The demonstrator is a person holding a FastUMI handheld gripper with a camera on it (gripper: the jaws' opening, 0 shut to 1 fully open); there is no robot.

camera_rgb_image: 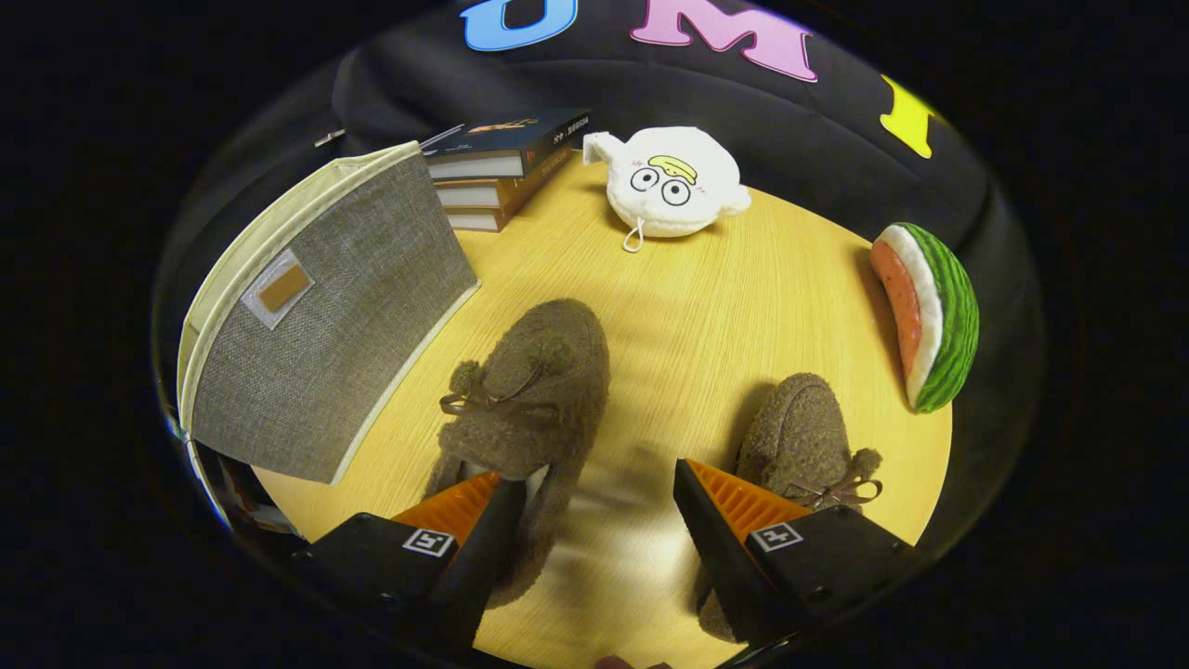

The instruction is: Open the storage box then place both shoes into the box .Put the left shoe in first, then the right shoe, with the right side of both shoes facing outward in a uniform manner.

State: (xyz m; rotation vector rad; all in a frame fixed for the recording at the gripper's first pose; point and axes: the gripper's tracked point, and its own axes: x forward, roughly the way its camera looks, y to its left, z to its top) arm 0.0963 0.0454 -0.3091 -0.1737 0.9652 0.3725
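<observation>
Wooden table (706, 297) bears fuzzy brown shoes (534, 390); fingers (464, 506) spread.

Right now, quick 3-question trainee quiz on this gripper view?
1. True or false: the gripper is open, holding nothing.
2. What lies beside the grey fabric storage box: A) fuzzy brown left-hand shoe B) plush watermelon slice C) white plush toy?
3. Fill in: the stacked books sit ___ the box.

Key: 1 true; 2 A; 3 behind. The other fuzzy brown shoe lies just ahead of one finger.
</observation>
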